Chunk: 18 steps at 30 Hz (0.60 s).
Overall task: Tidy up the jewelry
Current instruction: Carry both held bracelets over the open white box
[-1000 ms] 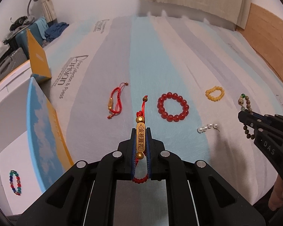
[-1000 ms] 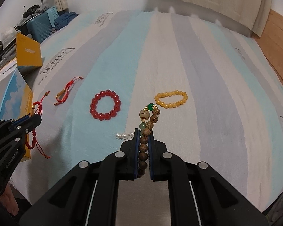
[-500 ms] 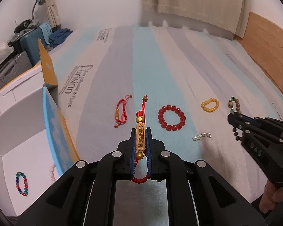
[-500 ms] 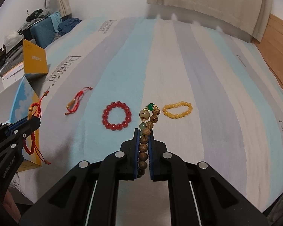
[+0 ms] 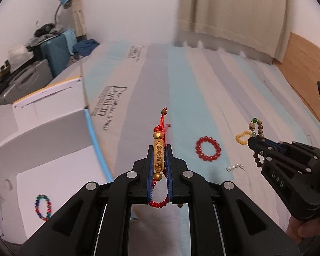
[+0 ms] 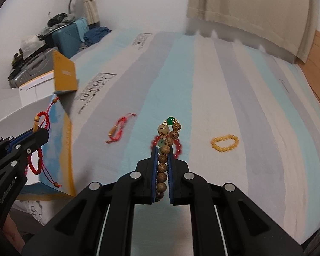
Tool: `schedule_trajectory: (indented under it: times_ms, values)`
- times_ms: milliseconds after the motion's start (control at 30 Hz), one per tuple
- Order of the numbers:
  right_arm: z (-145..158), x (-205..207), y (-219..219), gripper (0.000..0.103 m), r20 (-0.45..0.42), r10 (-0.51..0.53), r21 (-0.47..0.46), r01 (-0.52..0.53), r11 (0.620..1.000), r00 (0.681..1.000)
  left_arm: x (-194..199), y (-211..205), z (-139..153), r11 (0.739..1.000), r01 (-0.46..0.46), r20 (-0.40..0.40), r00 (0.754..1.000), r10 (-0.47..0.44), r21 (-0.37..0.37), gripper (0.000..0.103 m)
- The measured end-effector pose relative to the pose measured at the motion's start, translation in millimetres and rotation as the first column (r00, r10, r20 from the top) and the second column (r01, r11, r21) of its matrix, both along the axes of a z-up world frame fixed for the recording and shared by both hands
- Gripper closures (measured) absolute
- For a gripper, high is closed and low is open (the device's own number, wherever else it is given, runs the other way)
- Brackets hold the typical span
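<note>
Both bracelets lifted, headed for the box

The left hand-held gripper (image 5: 159, 160) pinches the red cord bracelet (image 5: 159, 155), the right hand-held gripper (image 6: 162, 166) the wooden bead bracelet (image 6: 163, 162); each should release low over the white box (image 5: 53, 170) at nine o'clock, beside the multicoloured bracelet (image 5: 42, 207).

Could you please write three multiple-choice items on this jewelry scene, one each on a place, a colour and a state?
1. Where does the multicoloured bead bracelet lie?
A. Inside the white box
B. On the striped bed cover
C. In the right claw

2. What colour is the bead ring lying alone on the cover, to the right in the right wrist view?
A. Blue
B. Yellow
C. Black

3. How is the left claw set?
A. Wide open and empty
B. Shut on the pearls
C. Shut on the red cord bracelet with a gold tube charm

Answers:
1 A: the bracelet rests on the box's white floor.
2 B: its beads are amber yellow.
3 C: the gold tube sits pinched between the blue pads; the pearl piece lies on the cover.
</note>
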State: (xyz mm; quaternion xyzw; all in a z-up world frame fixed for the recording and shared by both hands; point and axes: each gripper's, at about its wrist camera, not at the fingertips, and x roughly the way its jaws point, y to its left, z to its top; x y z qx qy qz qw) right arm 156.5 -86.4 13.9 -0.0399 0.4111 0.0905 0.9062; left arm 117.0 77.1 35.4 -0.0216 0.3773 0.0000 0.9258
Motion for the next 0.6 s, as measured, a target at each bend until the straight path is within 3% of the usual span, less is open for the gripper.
schedule_trajectory:
  times_ms: [600]
  values:
    - [23, -25, 98, 0.096, 0.043, 0.153, 0.006, -0.153, 0.988, 0.987, -30, 81, 18, 0.989, -0.145, 0.021, 0.989, 0.145, -0.013, 0.093]
